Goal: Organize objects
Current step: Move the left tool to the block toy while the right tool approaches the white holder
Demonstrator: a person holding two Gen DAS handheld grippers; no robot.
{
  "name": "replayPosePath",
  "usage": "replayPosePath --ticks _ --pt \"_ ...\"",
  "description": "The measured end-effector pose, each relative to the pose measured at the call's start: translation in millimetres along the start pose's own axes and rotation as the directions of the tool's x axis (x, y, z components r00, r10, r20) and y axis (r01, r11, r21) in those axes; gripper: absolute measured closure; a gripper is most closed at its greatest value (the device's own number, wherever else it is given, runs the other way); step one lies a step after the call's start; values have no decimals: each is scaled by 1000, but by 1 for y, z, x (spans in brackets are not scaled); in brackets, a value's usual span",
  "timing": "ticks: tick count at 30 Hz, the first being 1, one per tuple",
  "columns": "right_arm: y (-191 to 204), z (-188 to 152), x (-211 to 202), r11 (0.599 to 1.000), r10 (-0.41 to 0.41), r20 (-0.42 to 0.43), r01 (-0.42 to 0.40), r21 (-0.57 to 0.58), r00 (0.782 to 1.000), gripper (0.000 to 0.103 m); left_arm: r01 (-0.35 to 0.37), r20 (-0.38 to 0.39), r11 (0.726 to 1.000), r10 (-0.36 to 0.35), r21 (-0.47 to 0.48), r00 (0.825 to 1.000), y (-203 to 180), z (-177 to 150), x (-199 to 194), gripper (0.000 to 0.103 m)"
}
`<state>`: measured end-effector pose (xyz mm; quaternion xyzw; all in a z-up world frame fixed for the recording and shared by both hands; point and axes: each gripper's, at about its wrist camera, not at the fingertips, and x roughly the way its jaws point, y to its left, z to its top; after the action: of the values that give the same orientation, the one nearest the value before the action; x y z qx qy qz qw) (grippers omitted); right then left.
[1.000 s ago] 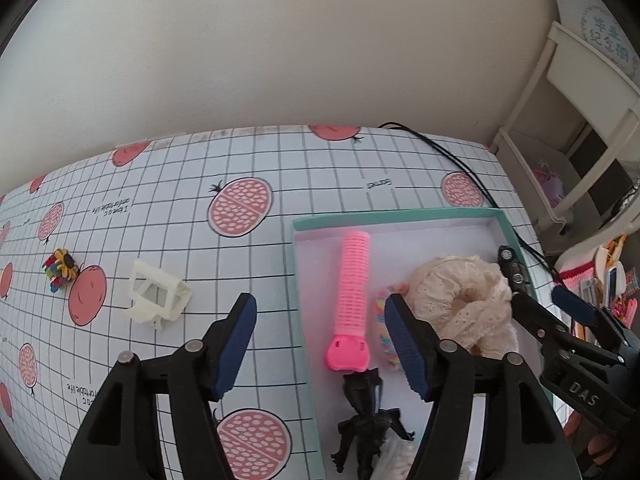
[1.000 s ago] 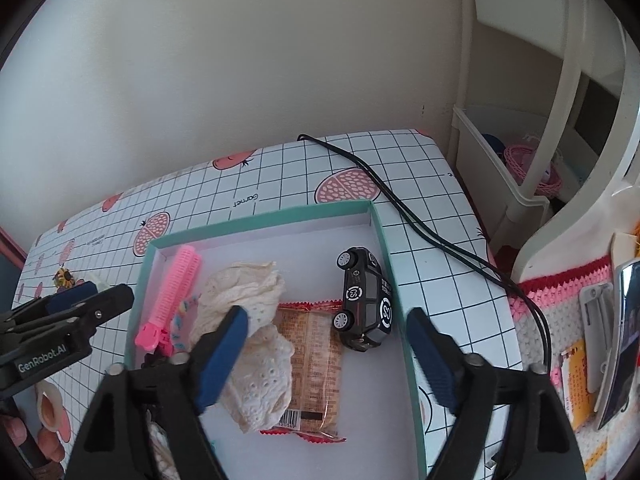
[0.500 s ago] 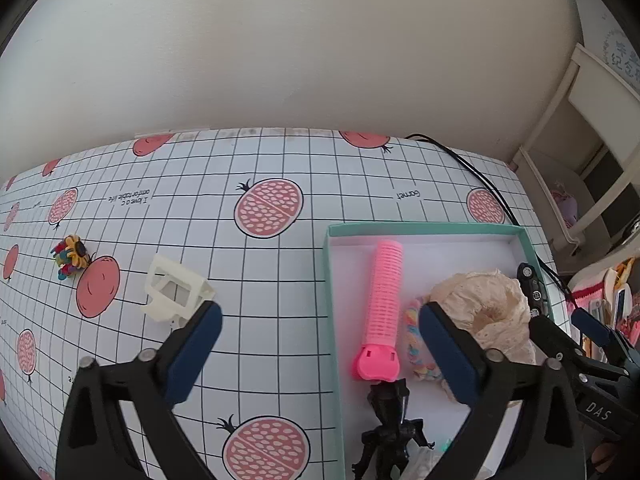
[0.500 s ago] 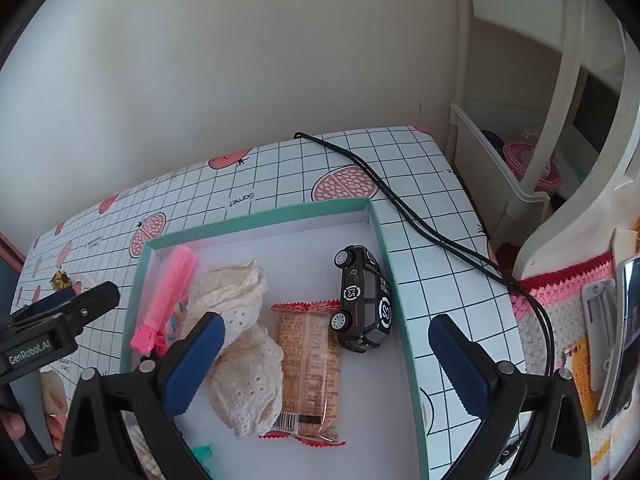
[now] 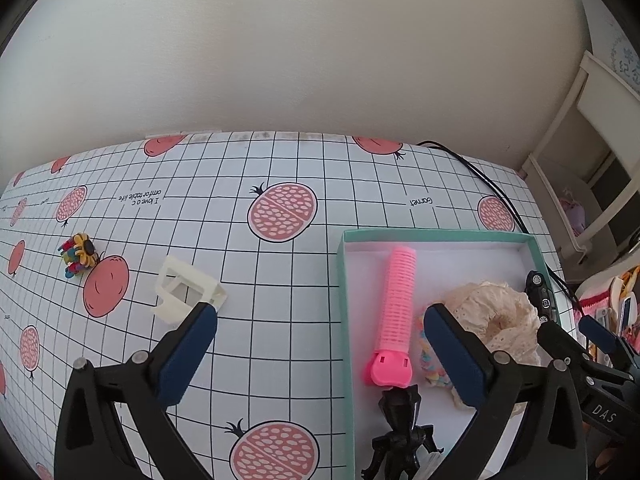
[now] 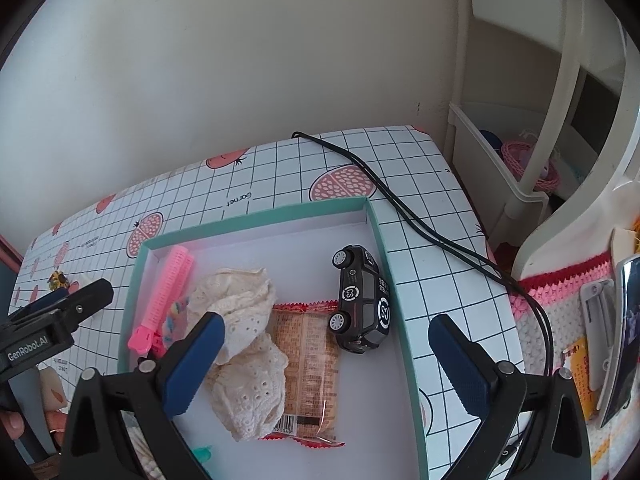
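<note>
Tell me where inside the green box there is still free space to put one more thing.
Free: the box floor along the far wall, beyond the toy car, and the near right corner. Crowded: the left half, with pink roller, lace cloth and snack packet.

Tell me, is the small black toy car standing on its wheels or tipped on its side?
Tipped on its side. In the right wrist view the small black toy car shows two wheels facing sideways, inside the teal-rimmed box.

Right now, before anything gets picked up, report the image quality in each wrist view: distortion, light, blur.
Left wrist view: strong fisheye bowing of the tablecloth grid, dark vignette corners, soft even daylight, the left tongs sharp. Right wrist view: same barrel bend along the teal box rim, a washed-out bright patch at the right edge, the toy car crisp, no motion blur.
</note>
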<state>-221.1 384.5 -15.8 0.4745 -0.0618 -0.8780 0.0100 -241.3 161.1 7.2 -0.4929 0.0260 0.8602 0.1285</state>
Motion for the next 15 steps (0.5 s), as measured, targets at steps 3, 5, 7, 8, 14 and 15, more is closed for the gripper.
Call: replayPosePath --ticks 3,5,7,8,14,15 --pt "1 0 -1 1000 -9 2 9 -2 1000 0 4 -3 1000 -4 0 1000 1 1 -1 0" --pt "1 2 -4 1000 -15 5 15 3 1000 0 13 -5 1000 -13 -1 1000 3 1 -3 0" --pt "1 5 -7 1000 -11 7 11 5 1000 0 24 -3 1000 -24 -6 1000 8 3 -6 0" --pt "2 7 -10 1000 -10 11 10 1 1000 0 29 -4 1000 -29 -10 1000 10 4 -7 0" --pt "13 18 -27 1000 -18 35 19 -8 999 0 48 20 999 -47 -23 999 29 13 -26 0" --pt "16 21 -30 1000 -14 40 14 -7 999 0 48 31 999 -47 -24 998 33 15 -31 0"
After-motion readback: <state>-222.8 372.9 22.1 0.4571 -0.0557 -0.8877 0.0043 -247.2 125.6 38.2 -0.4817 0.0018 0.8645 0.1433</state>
